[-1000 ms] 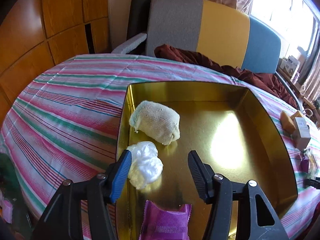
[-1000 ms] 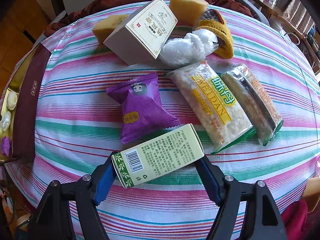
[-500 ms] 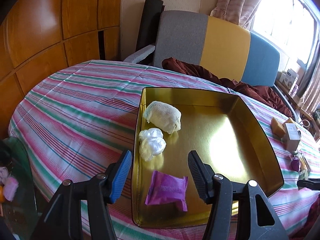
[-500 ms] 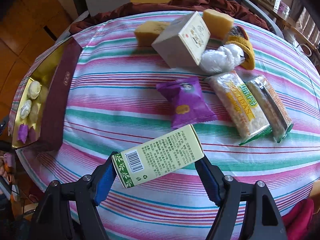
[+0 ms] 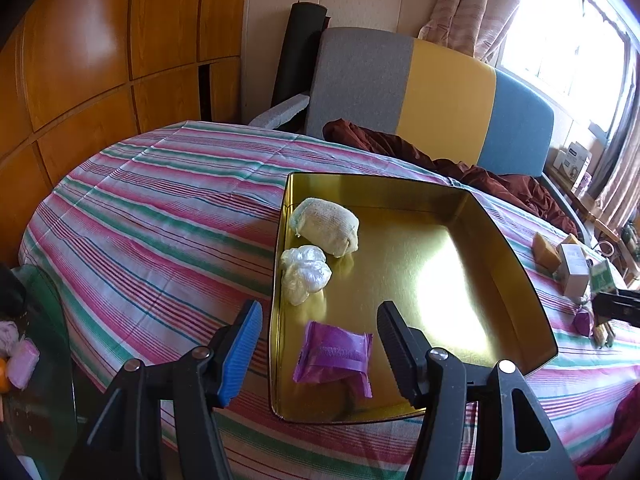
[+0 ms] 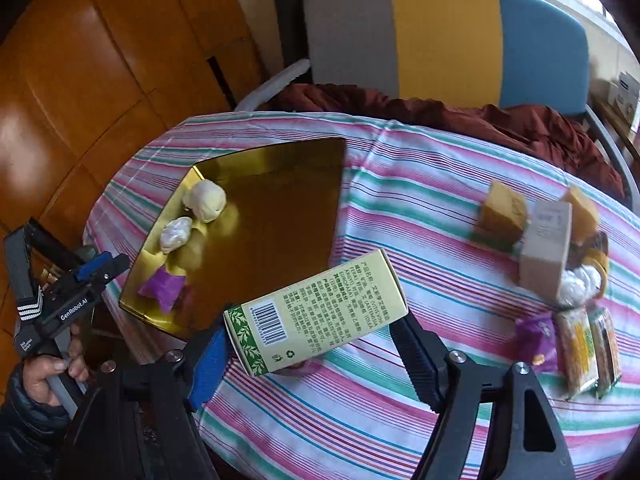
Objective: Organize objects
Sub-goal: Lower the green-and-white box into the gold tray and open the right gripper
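Lifted off the bench since a second ago, the green box (image 6: 316, 316) now hangs clamped endwise in the right tongs (image 6: 308, 344), just short of the gold tray (image 6: 280, 208). Held by its ends, it could pivot and drop short. Left tongs (image 5: 320, 344) hover apart, empty.

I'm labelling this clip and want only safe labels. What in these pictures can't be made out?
- Green box, right wrist view: its far end hides the pad of the right tool there, so contact is unseen.
- White box, same view: print blurred.
- Items beside the white box: bunched together, blurred.
- Green box in the left wrist view: a sliver at the right edge.
- Purple packet in the gold tray: print illegible.
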Available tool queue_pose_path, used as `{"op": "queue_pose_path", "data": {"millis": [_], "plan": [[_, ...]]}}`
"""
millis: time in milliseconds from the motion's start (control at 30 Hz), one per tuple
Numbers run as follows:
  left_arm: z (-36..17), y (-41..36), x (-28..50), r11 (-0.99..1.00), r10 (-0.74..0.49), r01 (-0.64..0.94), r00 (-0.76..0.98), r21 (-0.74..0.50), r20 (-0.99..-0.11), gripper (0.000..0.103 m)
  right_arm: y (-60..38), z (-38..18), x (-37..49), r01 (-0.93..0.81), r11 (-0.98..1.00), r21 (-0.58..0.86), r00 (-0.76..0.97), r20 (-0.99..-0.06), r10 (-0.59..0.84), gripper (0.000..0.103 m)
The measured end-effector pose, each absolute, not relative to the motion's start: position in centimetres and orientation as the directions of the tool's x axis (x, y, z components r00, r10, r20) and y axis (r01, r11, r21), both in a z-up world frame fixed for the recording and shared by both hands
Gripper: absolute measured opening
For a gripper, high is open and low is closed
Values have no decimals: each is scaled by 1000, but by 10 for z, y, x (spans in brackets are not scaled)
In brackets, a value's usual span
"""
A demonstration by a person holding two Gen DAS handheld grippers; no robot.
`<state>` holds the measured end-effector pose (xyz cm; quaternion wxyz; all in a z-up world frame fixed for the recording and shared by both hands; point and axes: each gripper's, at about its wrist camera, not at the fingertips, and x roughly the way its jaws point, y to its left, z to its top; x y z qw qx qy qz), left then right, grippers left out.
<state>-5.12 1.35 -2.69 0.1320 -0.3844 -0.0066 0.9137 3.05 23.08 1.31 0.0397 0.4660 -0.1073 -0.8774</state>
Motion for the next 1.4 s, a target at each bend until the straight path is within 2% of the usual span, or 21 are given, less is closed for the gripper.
{"op": "queue_pose_path", "data": {"millis": [200, 767, 833, 900, 1100, 1400], "plan": [[-29, 0, -48, -969, 241, -211, -674, -130, -699, 61, 176, -3, -13, 50, -974, 220, -518, -828, -213, 78], [-43, -53, -52, -978, 199, -89, -675, -188, -711, 64, 90, -66, -115, 66, -978, 198, -409, -889, -208, 78], [-43, -54, -52, -978, 199, -88, -675, -190, -710, 65, 81, -69, -118, 82, -974, 213, -391, -892, -228, 78], [-44, -53, -53, -978, 198, -88, -674, -189, -711, 65, 74, -69, -119, 97, -969, 226, -395, -885, -246, 87], [-43, -52, -51, -979, 196, -93, -677, -182, -710, 66, 78, -60, -109, 118, -958, 260, -431, -856, -285, 88], [-33, -41, -44, -978, 208, -129, -694, -165, -689, 72, 112, -27, -70, 47, -981, 186, -576, -798, -179, 89]]}}
